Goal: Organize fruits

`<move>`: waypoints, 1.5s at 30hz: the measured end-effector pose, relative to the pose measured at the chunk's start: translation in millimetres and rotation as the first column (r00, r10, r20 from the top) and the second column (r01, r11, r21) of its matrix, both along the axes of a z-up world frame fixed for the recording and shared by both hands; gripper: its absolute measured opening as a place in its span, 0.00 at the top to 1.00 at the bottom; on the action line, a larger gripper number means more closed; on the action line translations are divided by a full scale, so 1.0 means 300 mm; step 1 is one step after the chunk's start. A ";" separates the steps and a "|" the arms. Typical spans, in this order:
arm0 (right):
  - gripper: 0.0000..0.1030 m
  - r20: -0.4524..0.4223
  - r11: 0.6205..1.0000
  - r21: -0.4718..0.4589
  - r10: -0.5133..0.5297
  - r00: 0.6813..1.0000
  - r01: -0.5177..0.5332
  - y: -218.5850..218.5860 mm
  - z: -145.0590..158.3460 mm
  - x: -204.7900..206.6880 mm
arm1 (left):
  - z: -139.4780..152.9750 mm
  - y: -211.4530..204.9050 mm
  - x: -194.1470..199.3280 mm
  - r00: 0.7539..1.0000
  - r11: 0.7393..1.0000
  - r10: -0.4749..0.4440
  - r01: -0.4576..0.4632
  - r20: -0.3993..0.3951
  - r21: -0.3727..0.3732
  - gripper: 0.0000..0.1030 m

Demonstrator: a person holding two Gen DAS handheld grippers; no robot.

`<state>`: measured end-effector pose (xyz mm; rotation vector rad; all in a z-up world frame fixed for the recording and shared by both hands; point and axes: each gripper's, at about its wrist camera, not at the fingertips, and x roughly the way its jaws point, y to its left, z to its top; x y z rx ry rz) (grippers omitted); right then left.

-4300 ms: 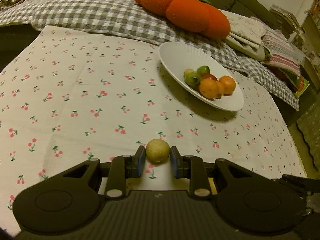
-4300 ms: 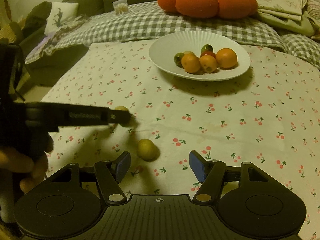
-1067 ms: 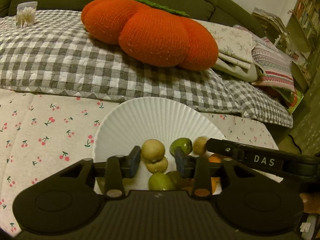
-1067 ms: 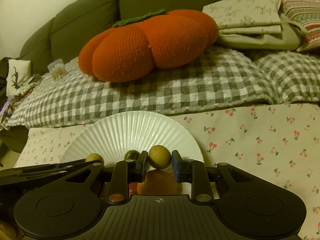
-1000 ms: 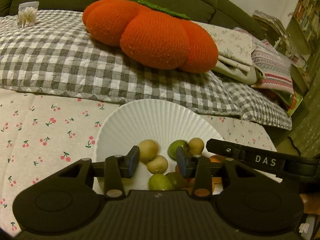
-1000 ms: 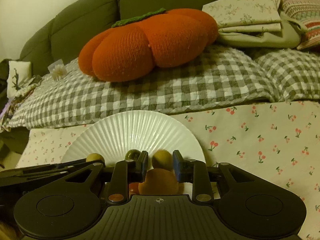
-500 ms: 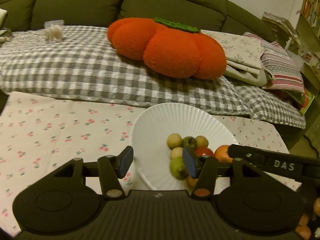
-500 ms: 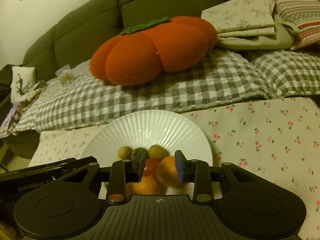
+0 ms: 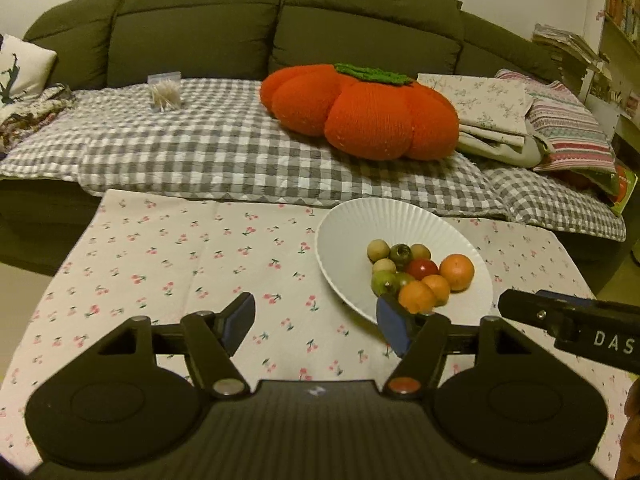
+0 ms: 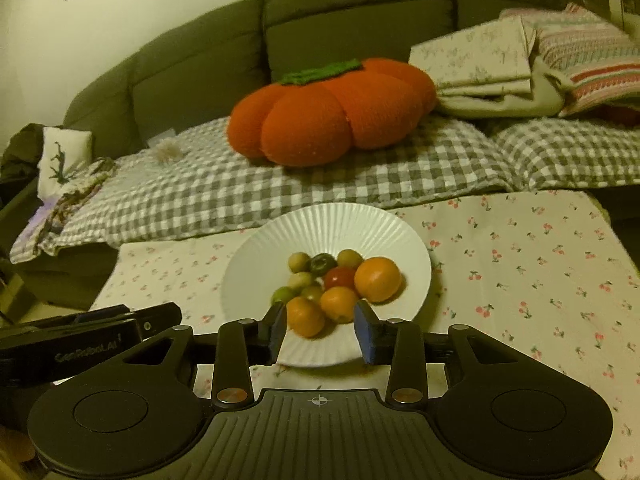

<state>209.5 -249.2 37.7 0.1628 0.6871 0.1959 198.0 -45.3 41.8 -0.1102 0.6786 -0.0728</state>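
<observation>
Judging by how things lie, the sorting looks close to done: all the fruits (image 10: 332, 284) sit heaped in the white plate (image 10: 280, 240) on the cherry-print cloth (image 9: 180, 256), and none shows loose on the cloth in either view. Both claws are empty. The left gripper (image 9: 316, 320) stands with its jaws wide apart over bare cloth beside the plate, and they have just been opening; the right gripper (image 10: 320, 326) has a narrower gap, also just opening, with nothing between the pads, only the near oranges (image 10: 320, 308) seen past them. The main risk is in the heap itself. Round fruit is stacked toward the plate's near side, so a nudge from a finger could set an orange rolling over the low rim and off across the cloth. The left gripper's right finger (image 9: 394, 326) appears just at the plate's near edge; catching it could tip or slide the plate. The two tools are also close, the right one's arm crossing the left view, so they could knock together.
</observation>
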 end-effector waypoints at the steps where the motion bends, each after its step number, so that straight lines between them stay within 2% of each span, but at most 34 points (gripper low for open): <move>1: 0.60 0.007 1.000 -0.002 0.000 1.000 0.000 0.005 0.007 -0.019 | 0.006 0.003 -0.017 1.000 1.000 -0.001 0.000 0.005 0.003 0.35; 11: 0.59 0.043 1.000 -0.009 -0.014 0.999 0.015 0.038 0.028 -0.181 | 0.009 0.019 -0.181 1.000 1.000 0.014 -0.014 0.024 0.003 0.33; 16: 0.59 0.040 1.000 -0.019 -0.020 0.999 0.021 0.059 0.015 -0.261 | -0.004 0.025 -0.260 0.999 0.999 0.026 -0.026 0.019 0.018 0.28; 18: 0.52 0.042 0.999 -0.030 -0.021 0.999 0.022 0.072 0.012 -0.290 | -0.002 0.030 -0.291 0.999 0.999 0.034 -0.035 0.027 0.025 0.17; 21: 0.40 0.050 0.999 -0.050 -0.015 0.999 0.017 0.094 0.011 -0.332 | -0.004 0.040 -0.332 0.998 0.998 0.052 -0.053 0.031 0.035 0.12; 23: 0.19 0.047 0.998 -0.057 -0.027 0.999 0.030 0.105 0.006 -0.357 | -0.011 0.050 -0.346 0.998 0.997 0.061 -0.062 0.020 0.037 0.09; 24: 0.14 0.047 0.997 -0.065 -0.040 0.998 0.043 0.110 0.002 -0.367 | -0.015 0.052 -0.349 0.998 0.997 0.067 -0.067 0.012 0.041 0.07; 29: 0.03 0.042 0.993 -0.088 -0.077 0.996 0.081 0.123 -0.016 -0.400 | -0.028 0.063 -0.348 0.998 0.997 0.069 -0.069 0.002 0.041 0.04; 39: 0.02 0.036 0.984 -0.148 -0.091 0.995 0.096 0.126 -0.041 -0.394 | -0.048 0.067 -0.319 0.998 0.997 0.060 -0.060 -0.008 0.041 0.01; 45: 0.01 0.040 0.984 -0.151 -0.085 0.996 0.090 0.121 -0.047 -0.391 | -0.049 0.051 -0.308 0.999 0.998 0.048 -0.047 -0.011 0.041 0.01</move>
